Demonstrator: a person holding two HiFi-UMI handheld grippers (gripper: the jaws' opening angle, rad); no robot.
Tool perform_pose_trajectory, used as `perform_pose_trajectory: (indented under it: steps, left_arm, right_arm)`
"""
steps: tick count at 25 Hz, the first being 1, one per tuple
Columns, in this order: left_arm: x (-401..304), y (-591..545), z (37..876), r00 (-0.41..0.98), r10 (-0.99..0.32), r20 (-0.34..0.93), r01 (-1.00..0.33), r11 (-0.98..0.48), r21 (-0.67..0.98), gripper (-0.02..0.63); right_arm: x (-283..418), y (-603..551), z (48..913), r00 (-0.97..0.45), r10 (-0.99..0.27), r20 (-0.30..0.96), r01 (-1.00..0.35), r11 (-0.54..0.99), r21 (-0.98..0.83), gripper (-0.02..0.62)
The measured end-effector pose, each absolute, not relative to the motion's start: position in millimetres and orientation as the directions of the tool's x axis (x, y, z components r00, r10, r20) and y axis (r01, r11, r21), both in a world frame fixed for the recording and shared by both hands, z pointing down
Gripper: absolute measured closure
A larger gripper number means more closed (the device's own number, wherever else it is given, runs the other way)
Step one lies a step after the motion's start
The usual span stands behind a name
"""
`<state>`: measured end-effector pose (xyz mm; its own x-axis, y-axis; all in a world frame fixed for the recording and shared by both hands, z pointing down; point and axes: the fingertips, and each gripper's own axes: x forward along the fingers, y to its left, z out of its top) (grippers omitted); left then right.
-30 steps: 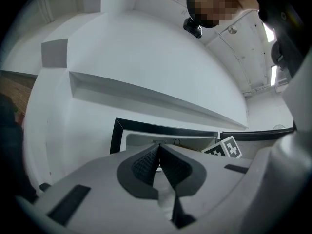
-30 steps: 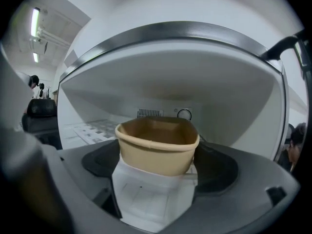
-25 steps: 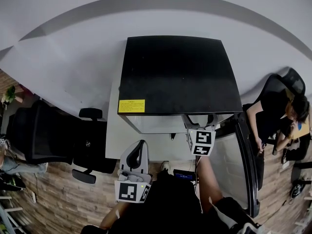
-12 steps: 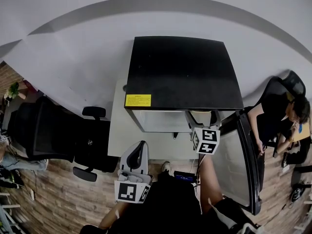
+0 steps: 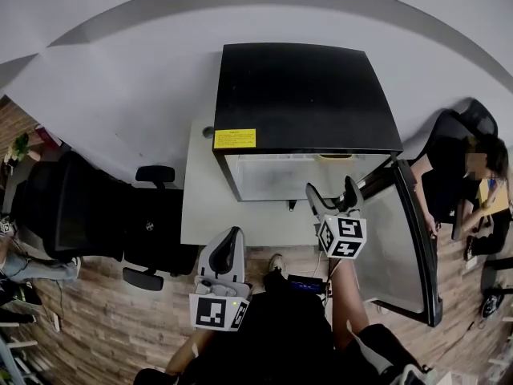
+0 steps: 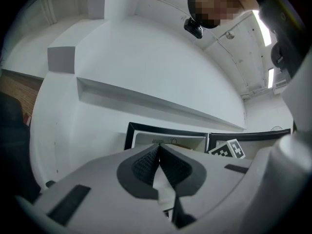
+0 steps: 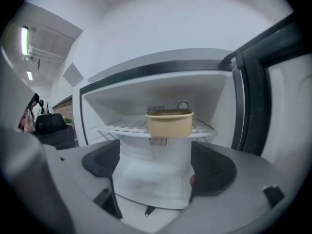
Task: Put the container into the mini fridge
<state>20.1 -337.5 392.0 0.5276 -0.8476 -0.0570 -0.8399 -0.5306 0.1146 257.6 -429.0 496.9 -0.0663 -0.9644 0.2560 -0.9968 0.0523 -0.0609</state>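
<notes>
The black mini fridge [image 5: 304, 99] stands on a white table [image 5: 200, 211] with its door [image 5: 401, 247] swung open to the right. A beige container [image 7: 169, 123] sits on the white wire shelf [image 7: 117, 129] inside; its rim [image 5: 334, 156] just shows in the head view. My right gripper [image 5: 330, 195] hovers in front of the fridge opening, open and empty, its pads [image 7: 103, 161] apart from the container. My left gripper [image 5: 225, 257] is lower at the table's front edge, jaws pressed together with nothing between them [image 6: 158, 161].
Black office chairs [image 5: 72, 215] stand left of the table. A person [image 5: 457, 187] sits at the right, behind the open door. A white wall runs behind the fridge. Wooden floor lies below.
My right gripper has drawn back out of the fridge toward me, leaving the container on the shelf. The door has swung a little wider. The left gripper has not moved.
</notes>
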Motion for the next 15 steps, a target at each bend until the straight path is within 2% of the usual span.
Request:
perform_pose_trajectory:
  steps: [2,4,6,7,10,12,15]
  left_arm:
    - [6.5,-321.3,397.0,0.537,-0.842,-0.056,-0.833,-0.54,0.124,0.597]
    - [-8.1,-302.5,401.7,0.551,-0.833,-0.053,-0.822,-0.553,0.136,0.597]
    - [-19.5,-284.7,405.9,0.577,-0.815,-0.051,-0.802,-0.578,0.15,0.597]
    - [-24.2,-276.4,407.9,0.593,-0.804,-0.05,-0.79,-0.593,0.157,0.597]
    - [-39.6,-250.5,412.6,0.625,-0.779,-0.048,-0.763,-0.623,0.173,0.597]
    - [-47.8,-233.1,415.1,0.643,-0.765,-0.051,-0.748,-0.64,0.175,0.597]
    - [-52.2,-206.8,416.4,0.675,-0.736,-0.047,-0.721,-0.672,0.172,0.597]
  right_arm:
    - [239.8,-403.4,497.9,-0.071,-0.965,0.253,-0.997,0.06,-0.049,0.13]
    - [223.3,-372.4,498.0,-0.054,-0.968,0.244,-0.998,0.044,-0.048,0.171]
    - [214.0,-338.2,496.0,-0.004,-0.973,0.23,-0.998,-0.009,-0.056,0.349]
    - [209.7,-321.7,495.3,0.018,-0.974,0.227,-0.997,-0.033,-0.063,0.393]
    - [191.9,-276.7,493.2,0.039,-0.974,0.222,-0.994,-0.061,-0.09,0.445]
    - [180.6,-248.3,488.8,0.05,-0.977,0.209,-0.992,-0.072,-0.101,0.52]
    - [166.3,-206.5,482.8,0.053,-0.977,0.206,-0.988,-0.081,-0.129,0.552]
